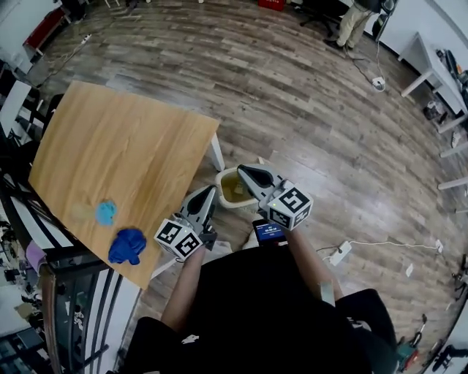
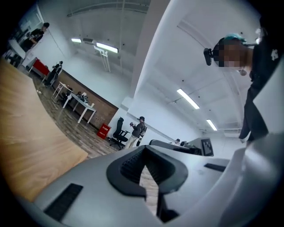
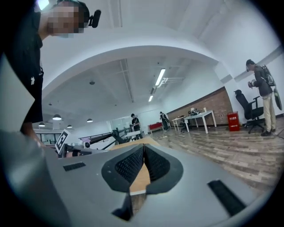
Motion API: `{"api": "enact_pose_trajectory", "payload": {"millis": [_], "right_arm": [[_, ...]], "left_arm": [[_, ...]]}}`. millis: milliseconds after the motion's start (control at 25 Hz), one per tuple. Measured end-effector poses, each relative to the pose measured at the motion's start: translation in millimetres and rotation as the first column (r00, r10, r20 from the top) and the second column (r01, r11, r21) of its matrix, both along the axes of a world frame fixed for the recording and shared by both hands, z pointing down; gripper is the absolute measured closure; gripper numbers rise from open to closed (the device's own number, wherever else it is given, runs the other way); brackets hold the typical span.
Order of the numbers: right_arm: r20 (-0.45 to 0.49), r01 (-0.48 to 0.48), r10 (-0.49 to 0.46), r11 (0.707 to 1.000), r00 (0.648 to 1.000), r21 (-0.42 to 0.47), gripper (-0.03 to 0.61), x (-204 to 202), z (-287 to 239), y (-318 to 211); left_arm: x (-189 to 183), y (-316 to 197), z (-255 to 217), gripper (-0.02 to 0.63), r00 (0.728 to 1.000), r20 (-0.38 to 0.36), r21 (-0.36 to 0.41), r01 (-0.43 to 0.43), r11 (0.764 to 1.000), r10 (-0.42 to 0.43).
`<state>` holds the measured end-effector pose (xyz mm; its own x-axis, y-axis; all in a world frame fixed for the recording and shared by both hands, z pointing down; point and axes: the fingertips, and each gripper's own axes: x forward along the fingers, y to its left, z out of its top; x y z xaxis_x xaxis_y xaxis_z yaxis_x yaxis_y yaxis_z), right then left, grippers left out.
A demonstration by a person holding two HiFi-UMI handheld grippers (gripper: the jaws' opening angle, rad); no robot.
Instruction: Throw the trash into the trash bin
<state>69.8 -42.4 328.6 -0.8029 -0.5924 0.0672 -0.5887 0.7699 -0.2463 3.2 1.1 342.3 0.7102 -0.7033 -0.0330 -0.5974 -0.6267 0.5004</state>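
A dark blue crumpled piece of trash [image 1: 128, 246] and a smaller light blue piece [image 1: 106, 212] lie near the front edge of the wooden table [image 1: 117, 146]. The cream trash bin [image 1: 223, 184] stands on the floor by the table's right corner. Both grippers are held up in front of the person, above the bin, pointing level. My left gripper [image 1: 210, 192] [image 2: 144, 150] is shut with nothing between its pads. My right gripper [image 1: 243, 172] [image 3: 143, 148] also has its pads together and holds nothing. The gripper views show only the room, not the trash or the bin.
A white table leg [image 1: 217, 153] stands next to the bin. A power strip with its cable [image 1: 338, 253] lies on the floor to the right. White desks [image 1: 431, 62] line the far right, a person [image 1: 353, 22] stands at the back, and dark racks [image 1: 22, 241] flank the table's left.
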Motion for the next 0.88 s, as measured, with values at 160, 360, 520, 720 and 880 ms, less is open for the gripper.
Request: {"api": "enact_pose_trajectory", "payload": {"millis": [160,360,520,720,880], "right_arm": [[0.069,-0.014,0.011,0.999,0.998,0.041,0.580,0,-33,5],[0.083,0.063,-0.075,0.988,0.994,0.140,0.580,-14,-58,17],[0.035,0.105,-0.114,0.976,0.993,0.189,0.580,-21,-64,26],[0.045,0.122,-0.132,0.975,0.990,0.183,0.580,-25,-63,34],[0.054,0.125,-0.137,0.977,0.989,0.172,0.580,-24,-61,37]], "left_arm": [[2,9,-35,0.607,0.998,0.059,0.088,-0.027,0.996,0.022],[3,14,-64,0.607,0.992,0.126,0.176,-0.012,0.984,-0.010],[7,17,-64,0.607,0.983,0.180,0.185,-0.016,0.983,-0.018],[4,23,-64,0.607,0.983,0.182,0.187,0.001,0.982,-0.036],[6,27,-64,0.607,0.986,0.165,0.181,0.001,0.983,-0.032]]}}
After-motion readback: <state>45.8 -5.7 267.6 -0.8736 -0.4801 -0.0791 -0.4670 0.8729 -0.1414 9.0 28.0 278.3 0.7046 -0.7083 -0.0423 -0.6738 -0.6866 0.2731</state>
